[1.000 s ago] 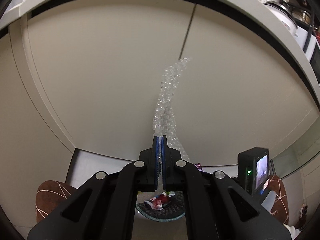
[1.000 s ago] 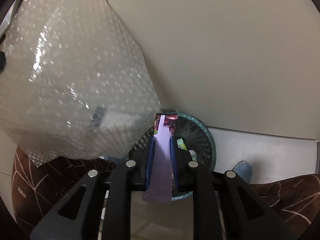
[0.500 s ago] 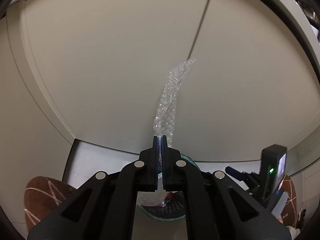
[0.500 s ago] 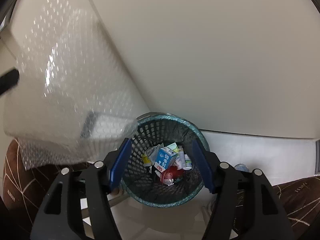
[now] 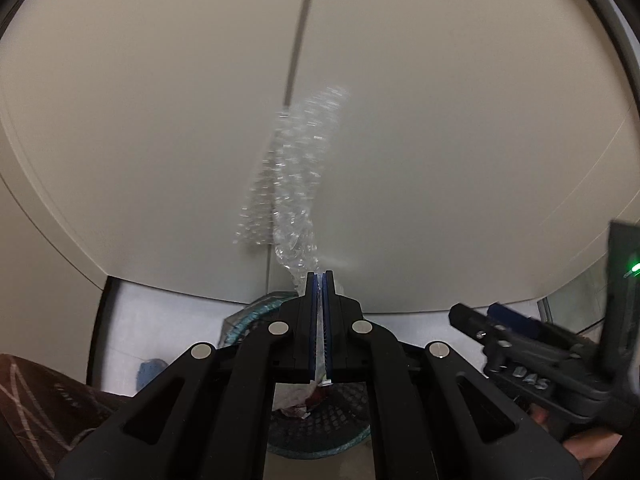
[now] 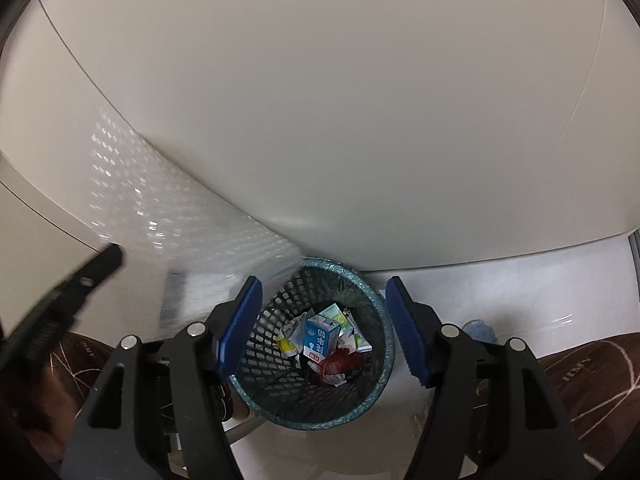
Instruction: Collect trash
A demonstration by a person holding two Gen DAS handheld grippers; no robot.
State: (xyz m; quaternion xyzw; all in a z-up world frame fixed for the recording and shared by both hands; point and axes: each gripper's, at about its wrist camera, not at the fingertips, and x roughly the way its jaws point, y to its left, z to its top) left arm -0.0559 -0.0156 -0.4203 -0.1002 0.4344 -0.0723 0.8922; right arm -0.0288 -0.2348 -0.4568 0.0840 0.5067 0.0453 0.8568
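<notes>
Downward both tongs pointed, over a teal mesh wastebasket (image 6: 376, 308) on the pale floor. The left gripper (image 5: 319, 280) had its blue pads pressed together on a sheet of bubble wrap (image 5: 296, 184), which rose up and away from the tips against the beige cabinet front (image 5: 160, 120). The right gripper (image 6: 324, 324) stood wide apart with nothing between its pads, the basket's mouth framed in the gap.

A second before, the right gripper had pinched a purple wrapper above the basket; that wrapper was gone from the jaws. Seen from the right, the bubble wrap had sunk from high at the left to lower left, its far corner just at the basket's rim. In the left view the basket sat closer beneath the tips than before.

Inside the basket lay a blue-and-white carton (image 6: 320, 338), crumpled papers and something red. Brown patterned fabric (image 6: 592, 380) showed at both lower corners. Near the left tongs, the mechanism hid most of the basket.
</notes>
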